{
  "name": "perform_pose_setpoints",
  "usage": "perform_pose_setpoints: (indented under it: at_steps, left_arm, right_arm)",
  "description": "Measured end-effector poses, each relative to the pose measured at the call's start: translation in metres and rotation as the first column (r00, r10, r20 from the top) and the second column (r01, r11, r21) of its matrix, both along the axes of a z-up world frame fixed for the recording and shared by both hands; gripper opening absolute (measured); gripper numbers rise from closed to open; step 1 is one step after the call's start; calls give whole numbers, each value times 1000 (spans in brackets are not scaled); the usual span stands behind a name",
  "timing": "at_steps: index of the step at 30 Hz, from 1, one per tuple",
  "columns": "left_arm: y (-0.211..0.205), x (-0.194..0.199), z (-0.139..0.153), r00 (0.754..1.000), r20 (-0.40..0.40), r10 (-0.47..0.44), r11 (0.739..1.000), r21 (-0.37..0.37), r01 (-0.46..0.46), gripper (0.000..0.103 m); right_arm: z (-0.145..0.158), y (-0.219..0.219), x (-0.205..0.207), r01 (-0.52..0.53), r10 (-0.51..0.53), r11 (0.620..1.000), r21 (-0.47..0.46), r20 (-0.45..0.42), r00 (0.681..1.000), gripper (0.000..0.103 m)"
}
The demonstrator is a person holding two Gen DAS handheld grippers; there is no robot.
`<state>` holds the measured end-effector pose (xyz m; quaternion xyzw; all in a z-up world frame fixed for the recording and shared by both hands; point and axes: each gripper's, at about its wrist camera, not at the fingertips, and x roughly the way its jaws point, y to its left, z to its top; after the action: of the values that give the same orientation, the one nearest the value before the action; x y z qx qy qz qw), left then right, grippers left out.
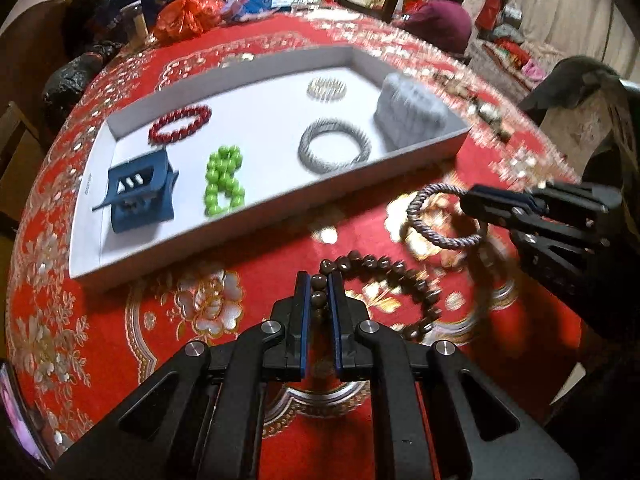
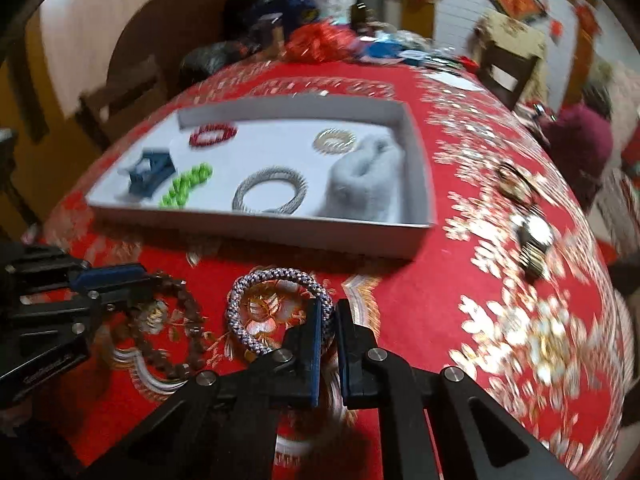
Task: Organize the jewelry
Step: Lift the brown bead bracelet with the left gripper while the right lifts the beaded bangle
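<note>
A white tray (image 1: 260, 216) on the red tablecloth holds a red bead bracelet (image 1: 180, 123), a green bead bracelet (image 1: 224, 180), a blue hair claw (image 1: 138, 190), a silver ring bracelet (image 1: 335, 145), a gold bracelet (image 1: 326, 89) and a grey fluffy item (image 1: 408, 114). My left gripper (image 1: 319, 284) is shut on a brown bead bracelet (image 1: 404, 280) in front of the tray. My right gripper (image 2: 329, 312) is shut on a grey-purple rope bracelet (image 2: 256, 284), also seen in the left wrist view (image 1: 424, 204). The tray also shows in the right wrist view (image 2: 280, 232).
Wristwatches (image 2: 532, 240) lie on the cloth to the right of the tray. Plastic bags (image 1: 188, 20) and clutter sit at the table's far edge. A seated person (image 1: 444, 16) is beyond the table. Chairs stand around it.
</note>
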<state>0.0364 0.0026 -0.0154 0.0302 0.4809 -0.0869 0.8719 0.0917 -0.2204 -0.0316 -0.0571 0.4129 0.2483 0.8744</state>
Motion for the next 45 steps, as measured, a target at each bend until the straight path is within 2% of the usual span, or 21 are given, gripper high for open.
perform_pose_setpoints:
  at_steps: [4,7,18,32,40,43,45]
  left_arm:
    - [-1,-3,18,999,41,-11,999,-47,13,7]
    - [-2,-6,26,998,57,-19,998,-65,23,7]
    - [9,-5,40,996,84,8,994,-107,1,7]
    - [18,-3,45,996,88,29,991,-132,-18,7]
    - [17,1,38,996,75,39,995,-95,-32,7]
    - [18,1,34,996,71,50,996,-81,-45,7]
    - [16,2,34,996,77,48,997,-66,-43,7]
  right_arm:
    - [23,-17,-14,16,-18,994,104,24,1000,6]
    - [26,-16,-16,23,-26,991,129,15,1000,6]
    - [14,-16,-8,78,-78,994,82,-12,997,6]
    - [17,-7,-9,88,-89,995,52,15,996,6]
    - [28,12,-9,96,-98,995,33,68,993,6]
    - [23,17,-4,118,-119,993,15,41,992,6]
    - [33,24,-7,101,-101,995,11,69,992,6]
